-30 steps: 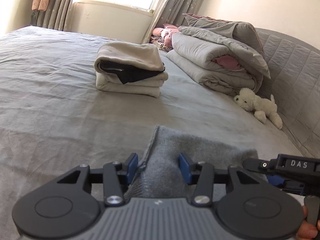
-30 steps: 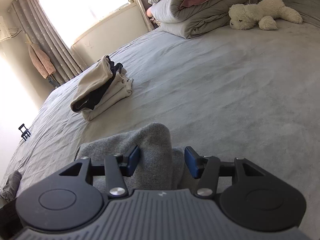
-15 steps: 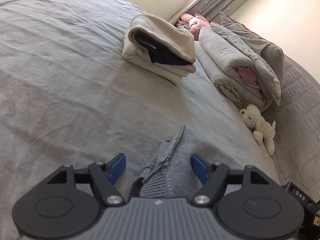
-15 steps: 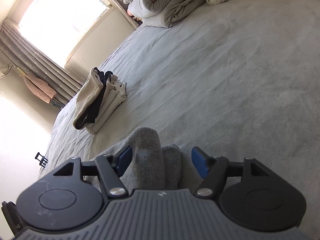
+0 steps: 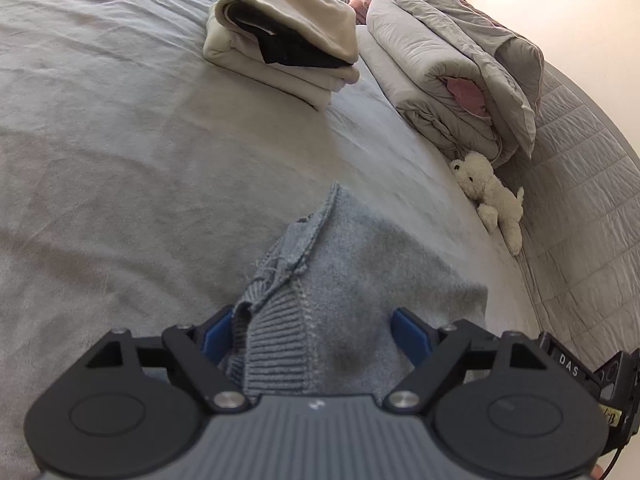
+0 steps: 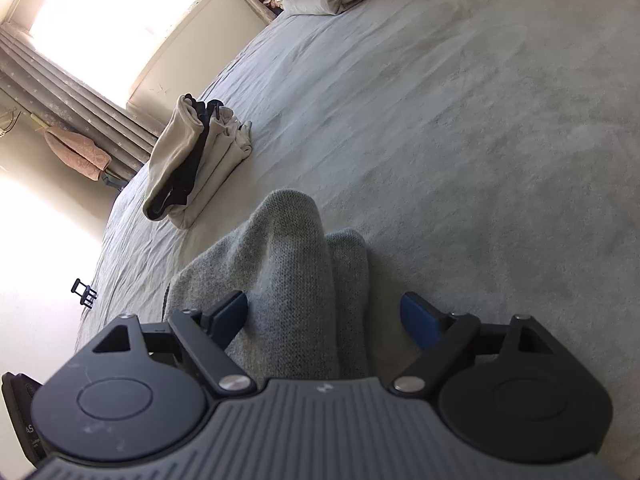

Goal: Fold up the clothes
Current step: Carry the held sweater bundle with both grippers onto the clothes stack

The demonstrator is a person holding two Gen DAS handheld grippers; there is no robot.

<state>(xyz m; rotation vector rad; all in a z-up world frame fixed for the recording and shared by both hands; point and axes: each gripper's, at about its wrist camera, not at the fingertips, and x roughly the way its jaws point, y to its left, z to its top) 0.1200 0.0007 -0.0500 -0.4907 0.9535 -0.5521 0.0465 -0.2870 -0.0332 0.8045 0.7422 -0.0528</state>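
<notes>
On the bed [image 5: 120,160]: one grey knitted garment [image 5: 360,272], one stack of folded clothes [image 5: 288,40] beyond it, one rolled duvet [image 5: 452,76], one white toy bear [image 5: 492,196] by the duvet. Two grippers.

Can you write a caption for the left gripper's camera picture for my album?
Left gripper, jaws just opened around a grey sweater on the bed.

Bright daylight from blown-out window [image 6: 116,20], soft shadows, sharp focus, strong fisheye bending at edges
</notes>
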